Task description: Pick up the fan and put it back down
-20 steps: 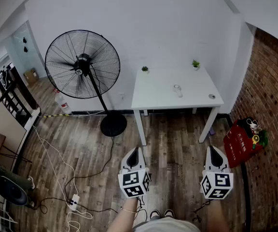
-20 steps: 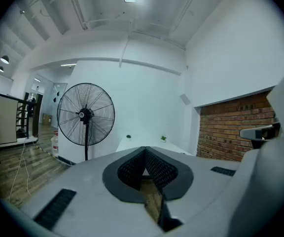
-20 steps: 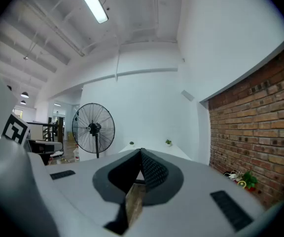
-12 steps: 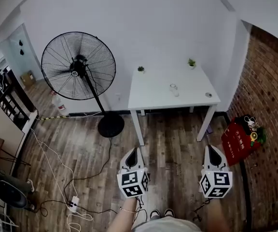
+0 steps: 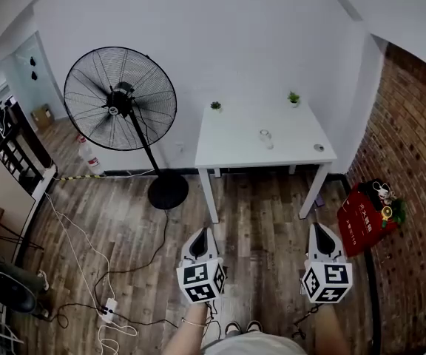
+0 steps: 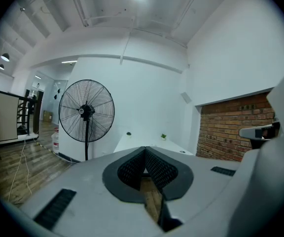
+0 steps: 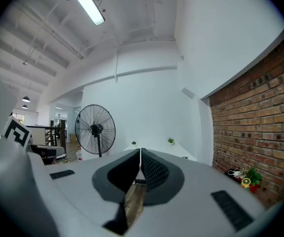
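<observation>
— Step in hand?
— Seemingly approach: fan (image 5: 120, 98) upright on the floor (image 5: 124, 220), left of the tabletop (image 5: 235, 145), well apart from left hand-held gripper (image 5: 201, 234) and right hand-held gripper (image 5: 321, 230), both pressed together, empty.
— Next?
— Probably: walk over, spread jaws, clamp the pole (image 5: 148, 154).

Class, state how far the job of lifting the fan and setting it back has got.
Done: nothing visible; the fan stands upright on the floor, untouched. In hand: the left gripper and right gripper hover short of it, jaws together, empty. Left: approach, grasp, lift, set down.
</observation>
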A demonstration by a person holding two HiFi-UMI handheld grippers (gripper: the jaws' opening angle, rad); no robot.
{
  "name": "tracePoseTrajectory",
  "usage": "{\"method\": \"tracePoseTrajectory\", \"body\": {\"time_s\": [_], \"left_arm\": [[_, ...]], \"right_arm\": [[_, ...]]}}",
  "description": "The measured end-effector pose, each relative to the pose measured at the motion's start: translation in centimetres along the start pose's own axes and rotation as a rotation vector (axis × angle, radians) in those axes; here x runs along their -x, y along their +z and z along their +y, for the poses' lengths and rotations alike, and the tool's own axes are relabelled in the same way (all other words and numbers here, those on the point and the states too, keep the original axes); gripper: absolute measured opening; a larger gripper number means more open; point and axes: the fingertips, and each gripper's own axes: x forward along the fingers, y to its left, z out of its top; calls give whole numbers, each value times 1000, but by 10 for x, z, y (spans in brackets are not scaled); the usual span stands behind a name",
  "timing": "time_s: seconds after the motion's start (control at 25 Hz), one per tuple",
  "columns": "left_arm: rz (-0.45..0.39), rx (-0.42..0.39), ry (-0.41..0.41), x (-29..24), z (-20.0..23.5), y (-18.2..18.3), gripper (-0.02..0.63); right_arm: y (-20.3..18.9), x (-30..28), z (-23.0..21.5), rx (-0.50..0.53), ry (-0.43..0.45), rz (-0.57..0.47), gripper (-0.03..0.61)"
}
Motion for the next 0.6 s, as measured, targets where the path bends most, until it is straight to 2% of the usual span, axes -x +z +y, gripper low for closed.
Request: {"method": "tracePoseTrajectory", "body": {"time_s": [0.12, 0.28, 0.6], "left_arm": [[3, 7, 14, 1, 4, -1, 5], [-4, 8, 26, 0, 4, 1, 5], [-2, 5, 40, -3, 1, 1, 5]], "right_arm": [[-1, -3, 4, -1, 22, 7, 77], [0, -4, -1, -4, 19, 7, 83], [3, -5, -18, -11, -27, -14, 198]]}}
